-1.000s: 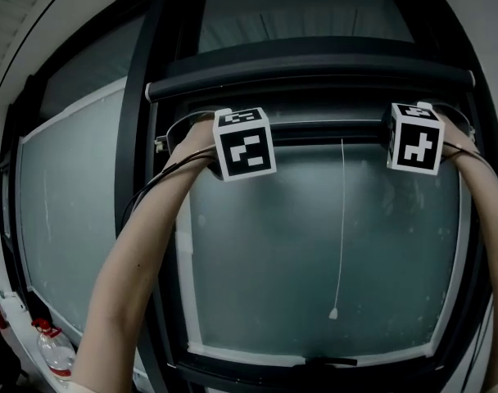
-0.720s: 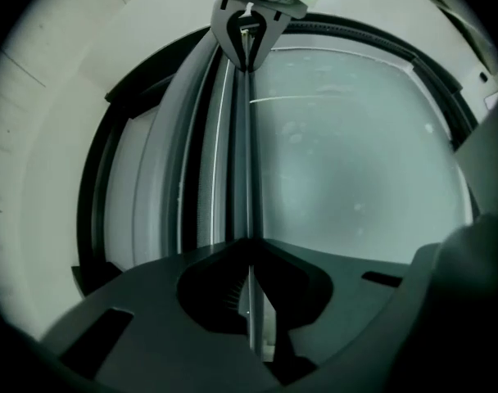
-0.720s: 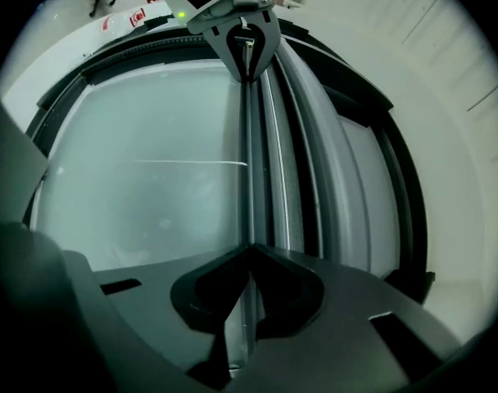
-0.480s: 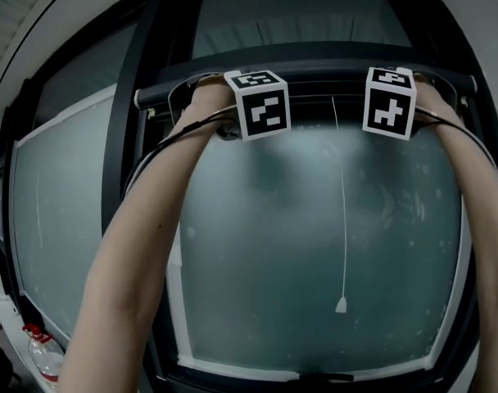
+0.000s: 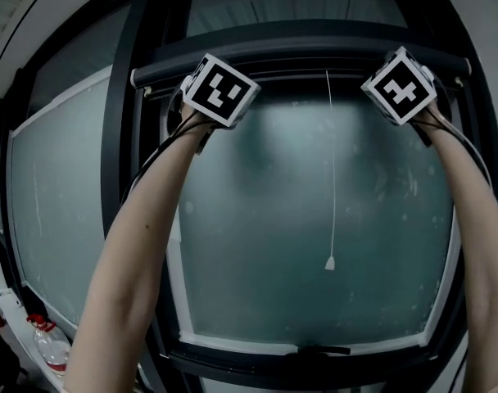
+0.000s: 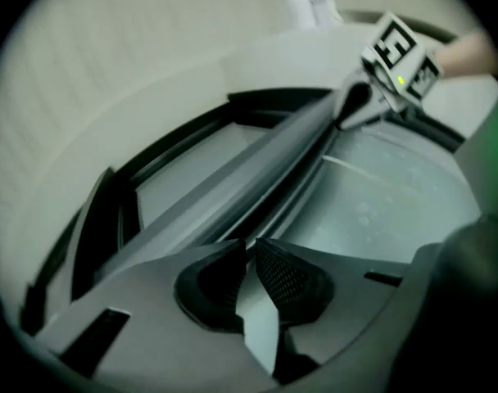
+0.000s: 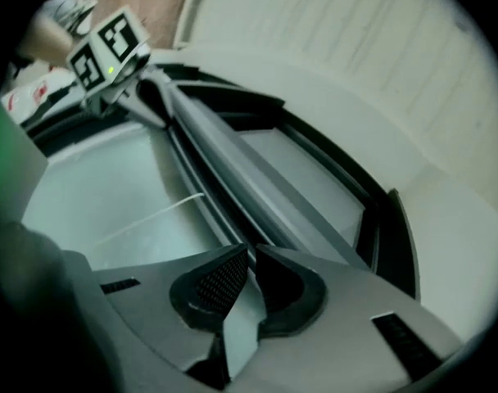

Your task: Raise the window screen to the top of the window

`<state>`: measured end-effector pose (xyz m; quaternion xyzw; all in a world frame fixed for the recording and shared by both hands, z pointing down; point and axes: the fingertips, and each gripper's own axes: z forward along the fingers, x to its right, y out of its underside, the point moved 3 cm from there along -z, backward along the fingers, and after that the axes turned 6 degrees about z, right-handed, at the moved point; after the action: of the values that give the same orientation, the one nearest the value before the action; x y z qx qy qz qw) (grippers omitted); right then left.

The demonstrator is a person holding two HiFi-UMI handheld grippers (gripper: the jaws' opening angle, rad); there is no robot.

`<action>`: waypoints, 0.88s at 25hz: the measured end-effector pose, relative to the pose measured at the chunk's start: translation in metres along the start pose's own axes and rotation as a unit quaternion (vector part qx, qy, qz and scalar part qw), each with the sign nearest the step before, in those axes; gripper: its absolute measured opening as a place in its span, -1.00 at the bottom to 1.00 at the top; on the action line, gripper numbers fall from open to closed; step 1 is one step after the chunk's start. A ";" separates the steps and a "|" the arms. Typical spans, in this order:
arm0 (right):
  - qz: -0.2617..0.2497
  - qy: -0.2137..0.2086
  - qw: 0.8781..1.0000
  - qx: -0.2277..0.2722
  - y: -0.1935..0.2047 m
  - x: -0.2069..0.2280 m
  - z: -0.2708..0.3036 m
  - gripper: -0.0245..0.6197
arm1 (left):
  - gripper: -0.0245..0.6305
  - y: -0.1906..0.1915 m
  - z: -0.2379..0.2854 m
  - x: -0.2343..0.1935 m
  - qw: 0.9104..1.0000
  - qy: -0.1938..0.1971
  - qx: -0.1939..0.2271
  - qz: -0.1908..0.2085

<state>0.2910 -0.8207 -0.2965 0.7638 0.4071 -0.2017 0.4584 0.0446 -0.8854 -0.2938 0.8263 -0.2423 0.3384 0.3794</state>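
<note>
The screen's dark bottom bar [image 5: 298, 75] lies right under the roller housing [image 5: 298, 49] at the top of the window. Its white pull cord [image 5: 332, 178] hangs down the glass. My left gripper [image 5: 220, 90] is up at the bar's left end, my right gripper [image 5: 400, 85] at its right end. In the left gripper view the jaws [image 6: 251, 248] have just been opening; a narrow gap shows, with nothing in it, and the bar [image 6: 257, 170] runs beyond the tips. The right gripper's jaws [image 7: 251, 256] also stand slightly apart and empty below the bar [image 7: 224, 170].
A black mullion [image 5: 122, 137] separates this pane from the frosted left pane [image 5: 61, 195]. The lower window frame carries a dark handle [image 5: 314, 352]. A plastic bottle [image 5: 48, 346] stands at the bottom left. Pale wall surrounds the frame.
Both grippers rose with the bar until it met the roller housing. Both have since rolled, their cubes now tilted. The cord's weight climbed up the glass.
</note>
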 end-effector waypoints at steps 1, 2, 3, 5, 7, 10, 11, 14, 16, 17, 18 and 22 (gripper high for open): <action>0.043 -0.001 0.999 0.031 -0.002 0.002 -0.005 -0.81 | -0.80 0.003 -0.008 0.000 0.997 -0.002 0.032 -0.076; 0.088 -0.003 0.994 0.059 -0.001 0.003 -0.012 -0.81 | -0.80 0.004 -0.015 0.004 0.985 0.008 0.074 -0.159; 0.135 -0.006 0.987 0.081 0.004 0.002 -0.021 -0.81 | -0.80 0.007 -0.023 0.012 0.964 0.019 0.115 -0.240; 0.232 -0.010 0.967 0.106 0.025 -0.007 -0.045 -0.81 | -0.80 0.022 -0.047 0.034 0.917 0.024 0.161 -0.363; 0.307 -0.013 0.944 0.123 0.057 -0.027 -0.078 -0.81 | -0.83 0.044 -0.082 0.070 0.891 0.022 0.174 -0.418; 0.345 -0.033 0.926 0.147 0.124 -0.085 -0.148 -0.81 | -0.85 0.090 -0.157 0.160 0.904 0.012 0.173 -0.390; 0.355 -0.047 0.922 0.146 0.149 -0.114 -0.176 -0.81 | -0.87 0.110 -0.184 0.196 0.917 0.009 0.159 -0.366; 0.393 -0.081 0.912 0.084 0.218 -0.209 -0.260 -0.81 | -0.92 0.176 -0.255 0.301 0.930 0.028 0.076 -0.358; 0.410 -0.085 0.907 0.033 0.255 -0.266 -0.306 -0.81 | -0.92 0.215 -0.291 0.357 0.923 0.047 0.021 -0.382; 0.421 -0.085 0.903 0.008 0.271 -0.292 -0.325 -0.81 | -0.92 0.229 -0.308 0.379 0.918 0.051 -0.001 -0.393; 0.434 -0.087 0.897 -0.018 0.286 -0.316 -0.343 -0.82 | -0.92 0.239 -0.323 0.400 0.913 0.054 -0.020 -0.404; 0.452 -0.101 0.881 -0.096 0.318 -0.390 -0.398 -0.87 | -0.92 0.249 -0.366 0.467 0.899 0.098 -0.066 -0.421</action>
<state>0.2926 -0.7261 0.3379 0.7923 -0.0133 -0.0089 0.6099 0.0485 -0.8105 0.3453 0.7870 0.1453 0.2097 0.5618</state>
